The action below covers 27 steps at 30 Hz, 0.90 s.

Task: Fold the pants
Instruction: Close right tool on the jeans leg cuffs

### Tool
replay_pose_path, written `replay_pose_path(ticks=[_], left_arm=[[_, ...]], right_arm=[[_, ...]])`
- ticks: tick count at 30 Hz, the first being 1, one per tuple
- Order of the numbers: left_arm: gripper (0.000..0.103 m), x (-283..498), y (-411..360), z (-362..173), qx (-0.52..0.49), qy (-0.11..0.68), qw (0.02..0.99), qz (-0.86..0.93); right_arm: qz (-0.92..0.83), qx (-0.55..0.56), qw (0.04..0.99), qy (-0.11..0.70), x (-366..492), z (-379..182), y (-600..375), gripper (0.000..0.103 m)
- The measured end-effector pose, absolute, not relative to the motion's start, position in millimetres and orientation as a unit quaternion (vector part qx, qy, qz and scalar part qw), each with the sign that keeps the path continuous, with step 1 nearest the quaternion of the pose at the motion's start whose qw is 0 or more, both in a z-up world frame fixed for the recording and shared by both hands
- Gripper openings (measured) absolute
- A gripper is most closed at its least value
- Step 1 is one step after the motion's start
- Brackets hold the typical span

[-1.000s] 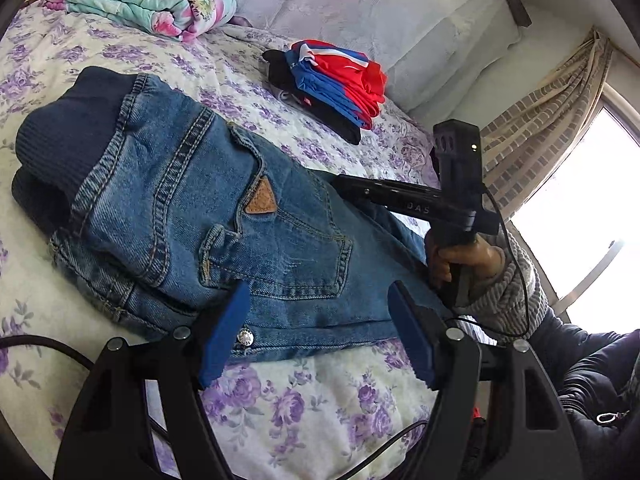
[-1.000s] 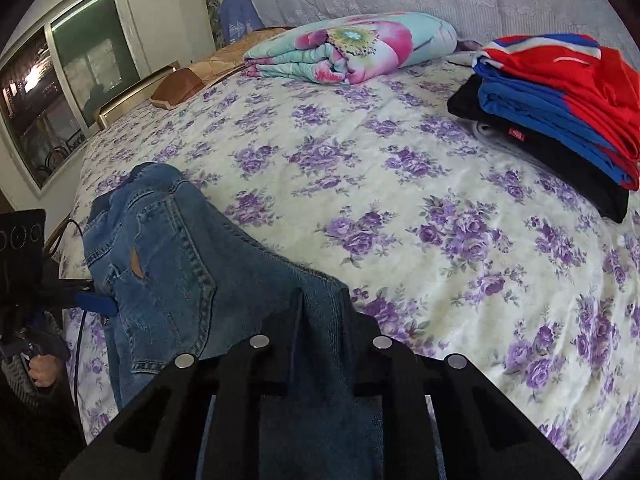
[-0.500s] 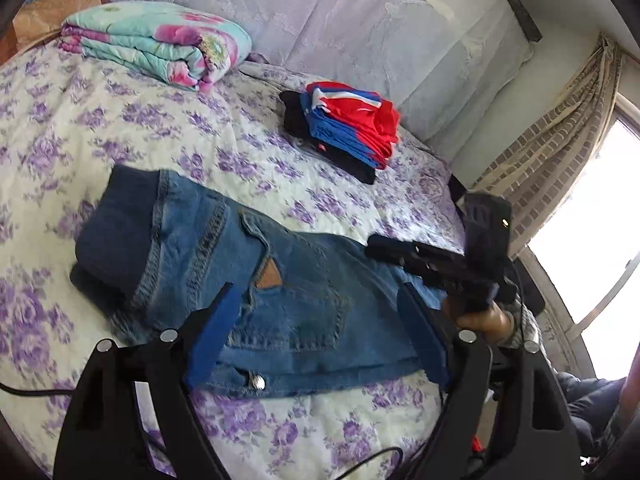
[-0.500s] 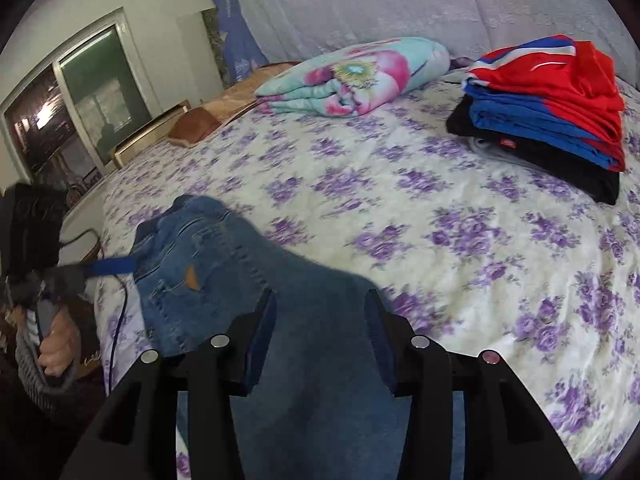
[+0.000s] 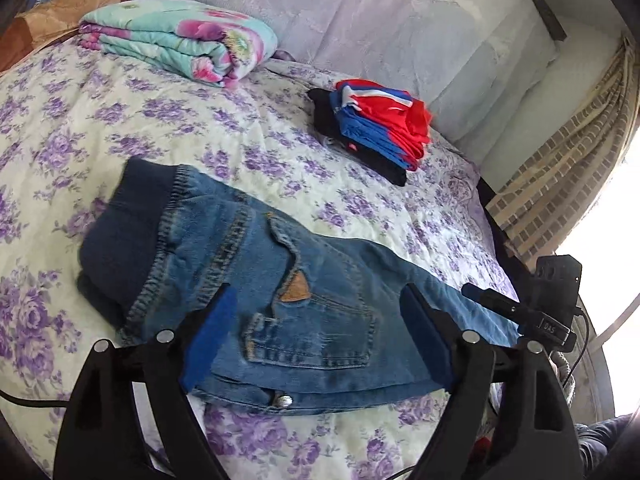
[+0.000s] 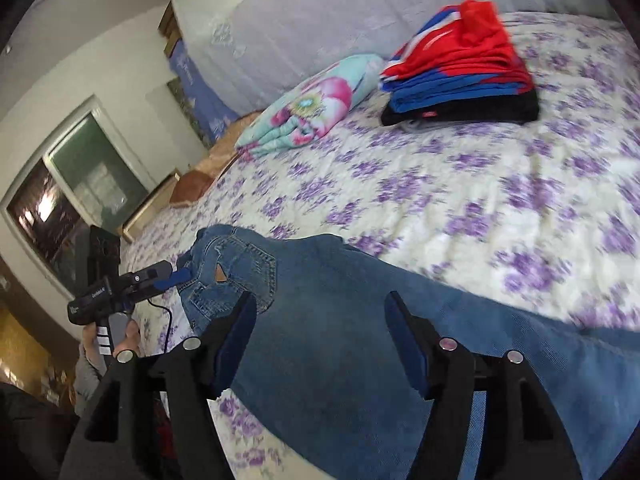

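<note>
Blue denim pants (image 5: 256, 280) with a dark ribbed waistband lie flat on the floral bedspread (image 5: 120, 128), waist to the left, legs running right. They also show in the right wrist view (image 6: 360, 320). My left gripper (image 5: 316, 332) is open and empty, hovering above the back pocket near the front edge of the bed. My right gripper (image 6: 320, 332) is open and empty above the pant legs. The right gripper also shows in the left wrist view (image 5: 472, 292), and the left gripper in the right wrist view (image 6: 176, 276), by the waist.
A stack of folded red, blue and black clothes (image 5: 372, 132) sits at the back right of the bed. A folded floral blanket (image 5: 176, 44) lies at the back left. A curtain and bright window (image 5: 568, 168) are to the right.
My right gripper has opened and let go of the pant leg, which now lies flat. Both grippers have pulled back and risen from the pants.
</note>
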<state>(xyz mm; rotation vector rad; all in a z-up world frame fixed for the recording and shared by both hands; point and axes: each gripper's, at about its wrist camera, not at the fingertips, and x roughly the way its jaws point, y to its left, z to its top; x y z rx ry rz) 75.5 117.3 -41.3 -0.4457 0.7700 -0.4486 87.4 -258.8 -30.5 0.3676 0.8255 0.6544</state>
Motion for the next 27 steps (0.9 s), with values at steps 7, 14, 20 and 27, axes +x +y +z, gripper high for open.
replay_pose_path(ticks=[7, 14, 20, 27], left_arm=[[0.085, 85, 56, -54, -0.19, 0.393, 0.855, -0.279], [0.087, 83, 37, -69, -0.174, 0.399, 0.858, -0.272], [0.087, 80, 34, -71, -0.153, 0.399, 0.864, -0.267], [0.087, 80, 37, -72, -0.161, 0.395, 0.865, -0.266]], right_arm=[[0.142, 0.305, 0.861, 0.38, -8, -40, -400, 0.067], [0.059, 0.392, 0.832, 0.388, -56, -70, -472, 0.067], [0.033, 0.446, 0.832, 0.327, -39, -95, -499, 0.014], [0.033, 0.391, 0.854, 0.343, -28, -89, -502, 0.012]])
